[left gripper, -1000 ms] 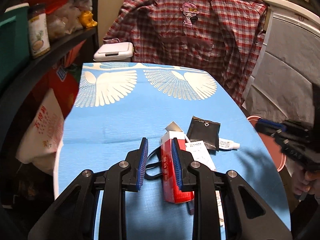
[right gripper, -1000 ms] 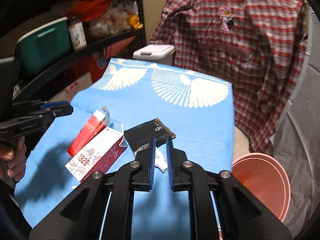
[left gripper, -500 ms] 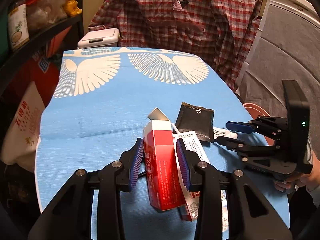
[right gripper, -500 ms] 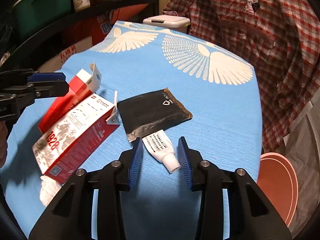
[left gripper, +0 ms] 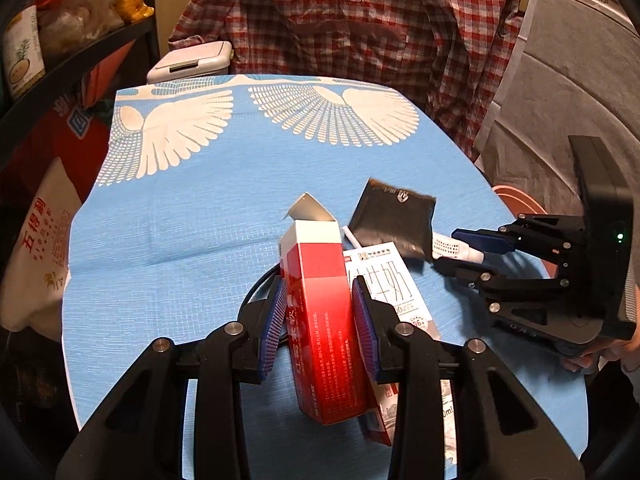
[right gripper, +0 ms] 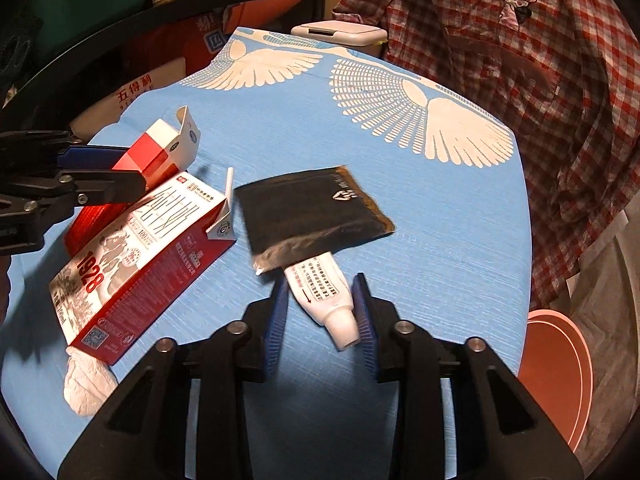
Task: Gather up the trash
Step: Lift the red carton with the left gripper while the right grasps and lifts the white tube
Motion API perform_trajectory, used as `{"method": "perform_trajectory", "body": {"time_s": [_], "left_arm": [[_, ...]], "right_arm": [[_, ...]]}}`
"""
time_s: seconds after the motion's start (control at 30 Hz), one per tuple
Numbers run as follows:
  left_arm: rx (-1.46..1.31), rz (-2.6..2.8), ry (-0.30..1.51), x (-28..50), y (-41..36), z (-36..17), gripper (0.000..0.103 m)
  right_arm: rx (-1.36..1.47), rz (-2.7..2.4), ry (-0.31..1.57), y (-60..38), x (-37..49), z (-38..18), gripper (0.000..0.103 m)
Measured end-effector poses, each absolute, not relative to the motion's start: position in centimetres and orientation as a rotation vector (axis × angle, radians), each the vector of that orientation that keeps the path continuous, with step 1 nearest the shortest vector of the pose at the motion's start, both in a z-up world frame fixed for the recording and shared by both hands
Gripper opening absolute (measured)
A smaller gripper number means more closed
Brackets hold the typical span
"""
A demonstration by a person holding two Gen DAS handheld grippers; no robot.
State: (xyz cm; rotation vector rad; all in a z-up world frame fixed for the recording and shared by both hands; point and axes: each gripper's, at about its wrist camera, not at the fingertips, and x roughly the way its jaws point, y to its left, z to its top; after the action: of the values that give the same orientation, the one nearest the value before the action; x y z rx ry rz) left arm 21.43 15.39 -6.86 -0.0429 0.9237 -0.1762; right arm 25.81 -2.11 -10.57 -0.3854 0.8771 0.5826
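My left gripper (left gripper: 318,312) is shut on a red-and-white carton (left gripper: 324,312) with its top flap open, held over the blue tablecloth (left gripper: 180,208). A milk carton marked 1928 (right gripper: 140,256) lies beside it, and a black pouch (right gripper: 312,212) lies behind. My right gripper (right gripper: 320,312) is open, with its jaws on either side of a white tube (right gripper: 324,292) that lies partly under the pouch. The right gripper also shows in the left wrist view (left gripper: 464,250), and the left gripper shows in the right wrist view (right gripper: 100,176).
A crumpled white tissue (right gripper: 86,380) lies by the milk carton. A black loop (left gripper: 260,280) lies under the red carton. An orange bin (right gripper: 556,376) stands right of the table. A white lidded bin (left gripper: 192,62), a plaid shirt (left gripper: 360,20) and shelves (left gripper: 60,40) surround the table.
My left gripper has closed around the red carton and tilted it up. My right gripper has opened and moved forward, so its jaws now flank the white tube.
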Motion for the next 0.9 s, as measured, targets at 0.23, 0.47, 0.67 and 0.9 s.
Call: {"method": "perform_trajectory", "body": {"time_s": [0.23,0.47,0.67,0.9], "left_arm": [[-0.019,-0.15,0.905,21.0,15.4,-6.1,0.027],[-0.037,-0.119,0.866,20.2,16.2,-4.5,0.027],[-0.037,-0.094,0.835,19.3,16.1,-3.1,0.027],[-0.062,-0.07,0.784,18.1,16.1,-1.0,0.027]], "right_arm": [[-0.416,0.597,0.851,-2.3,24.7,-9.8,0.029],[-0.424,0.618,0.815,-2.8,23.0,-7.9,0.029],[-0.423,0.618,0.776,-3.5,21.1,-6.0,0.029],[-0.4,0.605,0.732,-4.6,19.3,-4.2,0.029]]}}
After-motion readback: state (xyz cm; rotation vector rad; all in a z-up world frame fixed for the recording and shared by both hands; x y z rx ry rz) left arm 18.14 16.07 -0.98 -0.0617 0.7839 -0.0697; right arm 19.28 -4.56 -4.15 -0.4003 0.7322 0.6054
